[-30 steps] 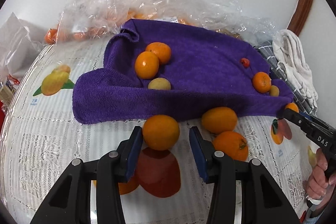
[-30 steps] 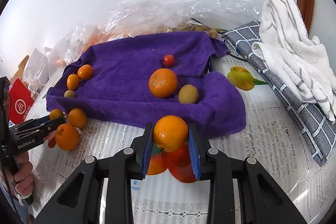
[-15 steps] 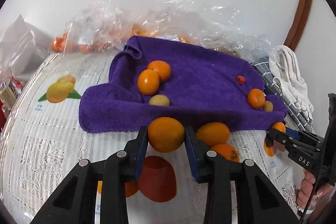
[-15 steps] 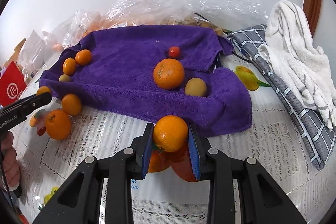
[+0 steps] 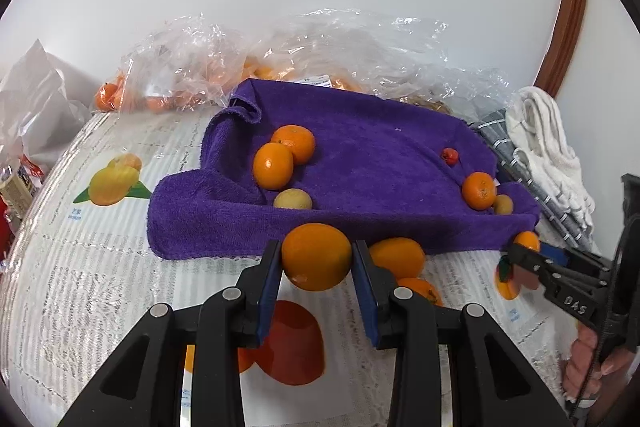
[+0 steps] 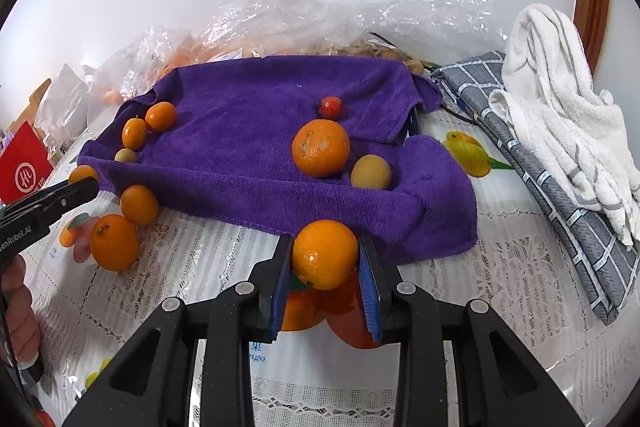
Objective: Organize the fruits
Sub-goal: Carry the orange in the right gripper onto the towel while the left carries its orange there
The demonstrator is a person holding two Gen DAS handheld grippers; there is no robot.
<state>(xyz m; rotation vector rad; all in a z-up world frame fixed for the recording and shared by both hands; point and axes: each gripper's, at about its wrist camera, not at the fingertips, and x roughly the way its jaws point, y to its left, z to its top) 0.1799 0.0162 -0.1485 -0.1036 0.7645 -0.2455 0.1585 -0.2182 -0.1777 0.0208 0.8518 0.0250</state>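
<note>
Left wrist view
My left tongs [image 5: 316, 265]: black arms with blue pads, clamped on a round, smooth orange mandarin [image 5: 316, 255], held above the table's near edge.
Where it should go, as I judge it: the soft purple terry towel [image 5: 380, 163] lies straight ahead and just beyond the held fruit, its near edge running left to right.
Fruit on the towel: two glossy oranges touching each other at the left [image 5: 284, 155], a dull yellow-green round fruit [image 5: 293, 199] just in front of them, a tiny red fruit [image 5: 450, 155] far right.
Loose fruit: two oranges on the white lace-patterned tablecloth [image 5: 80, 267], just right of my pads.
My right tongs [image 5: 532, 247]: seen at the right edge, nipping a small orange.

Right wrist view
My right tongs [image 6: 325, 259]: shut on a round orange mandarin with a green stem spot [image 6: 325, 254].
Direction: the towel's near hem sits directly beyond it, so I am as close as the left hand.
On the towel: a large dimpled orange [image 6: 321, 147] beside a matte tan fruit [image 6: 371, 172].
Far side: crinkled clear plastic bags [image 6: 304, 15]; a white towel [image 6: 560, 99] on grey checked cloth at the right.
</note>
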